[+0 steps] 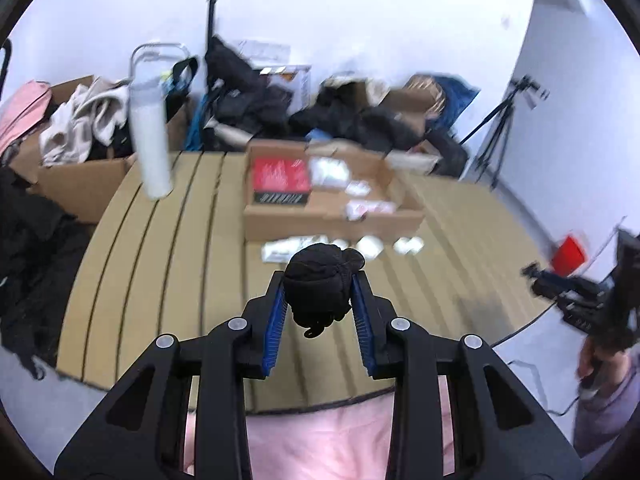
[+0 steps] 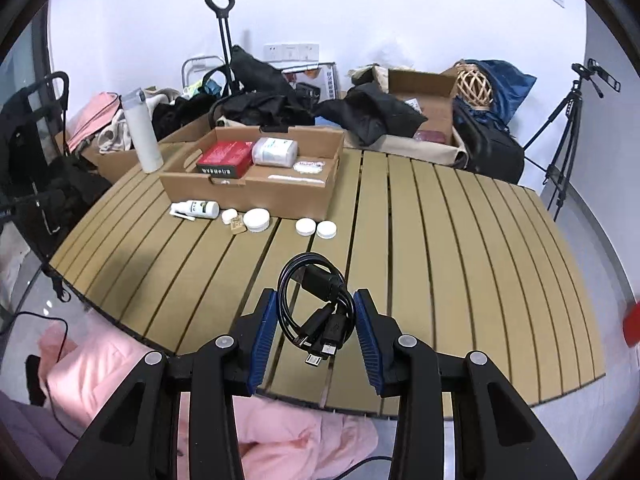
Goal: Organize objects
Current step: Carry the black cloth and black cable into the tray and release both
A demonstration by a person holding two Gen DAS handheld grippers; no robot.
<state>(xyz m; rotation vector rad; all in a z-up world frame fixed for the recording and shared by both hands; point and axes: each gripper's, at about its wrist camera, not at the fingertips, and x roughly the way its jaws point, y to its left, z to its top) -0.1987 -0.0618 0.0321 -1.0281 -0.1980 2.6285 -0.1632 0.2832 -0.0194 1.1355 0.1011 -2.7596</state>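
Held clear of the counter (image 2: 440, 240) for carrying to the cardboard box (image 2: 256, 196): left tongs (image 1: 319, 294) pinching a black cloth bundle (image 1: 320, 284), right tongs (image 2: 316, 312) pinching a coiled cable (image 2: 312, 300).

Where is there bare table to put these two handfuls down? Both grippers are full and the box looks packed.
The slats right of the cardboard box, out to the table edge, are bare, as is the near strip under the coiled cable. Crowded: the box front, lined with the spray bottle and white lids, and the far edge's clothes.

Balled black cloth (image 1: 318, 284), coiled black cable (image 2: 316, 304), both lifted
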